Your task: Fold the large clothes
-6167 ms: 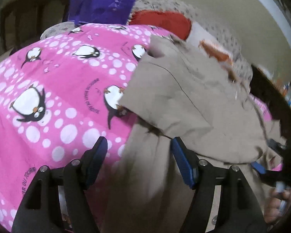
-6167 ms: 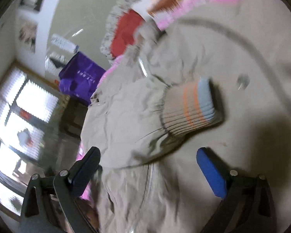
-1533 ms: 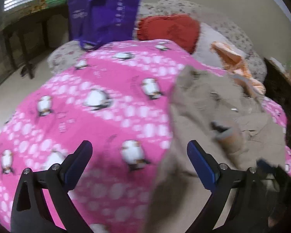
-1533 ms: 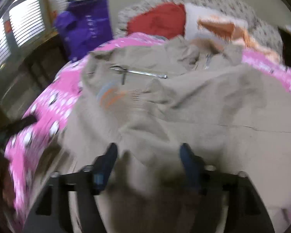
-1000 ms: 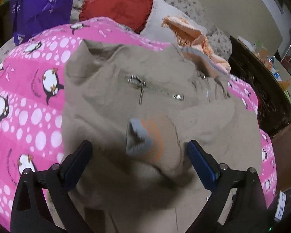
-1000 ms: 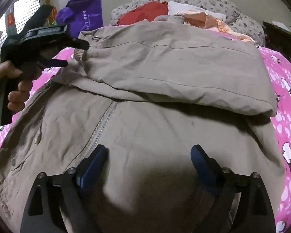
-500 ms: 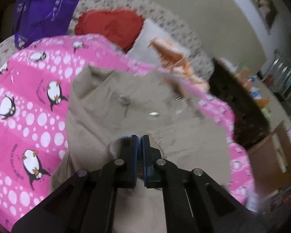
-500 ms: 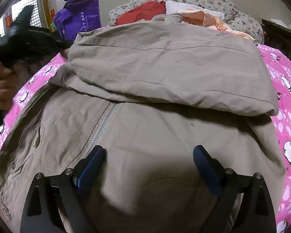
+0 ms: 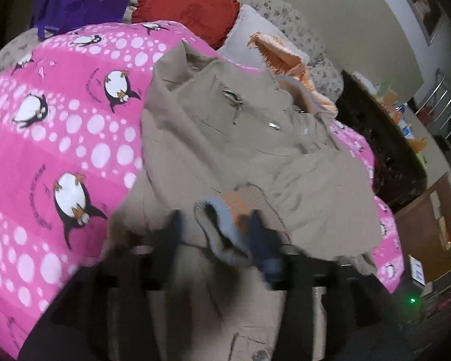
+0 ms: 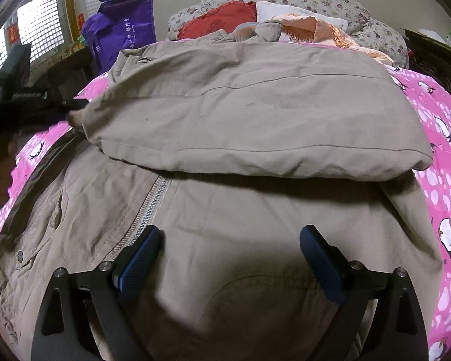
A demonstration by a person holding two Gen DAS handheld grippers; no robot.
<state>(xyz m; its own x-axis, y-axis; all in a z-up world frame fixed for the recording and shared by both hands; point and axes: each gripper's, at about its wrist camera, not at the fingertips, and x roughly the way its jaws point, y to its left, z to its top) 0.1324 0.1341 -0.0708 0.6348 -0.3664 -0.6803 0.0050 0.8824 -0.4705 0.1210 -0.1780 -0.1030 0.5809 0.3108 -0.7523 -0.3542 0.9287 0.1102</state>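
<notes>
While the khaki jacket (image 10: pixel 255 114) sprawls across the penguin blanket (image 9: pixel 60 126), its striped cuff (image 9: pixel 225 225) sits between the left gripper (image 9: pixel 216 228) blurred, parted jaws; right gripper (image 10: pixel 228 249) hovers agape over the hem.

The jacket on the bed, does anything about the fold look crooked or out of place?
Yes. The beige jacket has one sleeve folded across its front at a slant, and the striped knit cuff bunches between the left gripper's fingers instead of lying flat. The front zipper lies open below the fold.
</notes>
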